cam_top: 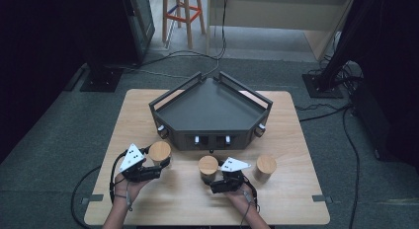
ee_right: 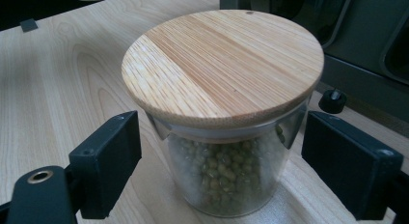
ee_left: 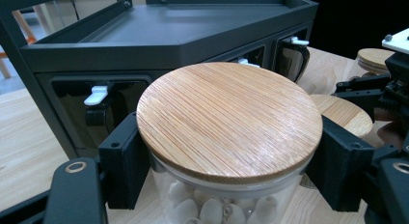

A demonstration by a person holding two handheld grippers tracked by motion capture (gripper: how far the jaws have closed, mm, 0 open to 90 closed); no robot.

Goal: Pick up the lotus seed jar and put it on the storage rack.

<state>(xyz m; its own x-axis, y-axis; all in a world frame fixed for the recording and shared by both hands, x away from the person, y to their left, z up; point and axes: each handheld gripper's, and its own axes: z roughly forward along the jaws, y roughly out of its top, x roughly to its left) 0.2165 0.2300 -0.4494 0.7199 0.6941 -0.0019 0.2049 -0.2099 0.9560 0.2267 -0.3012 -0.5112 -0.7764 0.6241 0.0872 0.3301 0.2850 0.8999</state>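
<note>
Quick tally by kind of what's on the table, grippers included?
Glass jars with wooden lids: 3: left jar, middle jar, right jar
Dark tray stand: 1
Hand-held grippers: 2: left gripper, jaws closed on the left jar; right gripper, jaws either side of the middle jar with gaps showing
Total: 6

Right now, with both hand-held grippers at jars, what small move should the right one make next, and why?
Probably close the right hand-held gripper on the jar of green beans. Its jaws stand either side of the glass with gaps showing, so nothing grips it yet. The left hand-held gripper already clamps the jar of white pieces under its wooden lid, in front of the dark tray.
</note>
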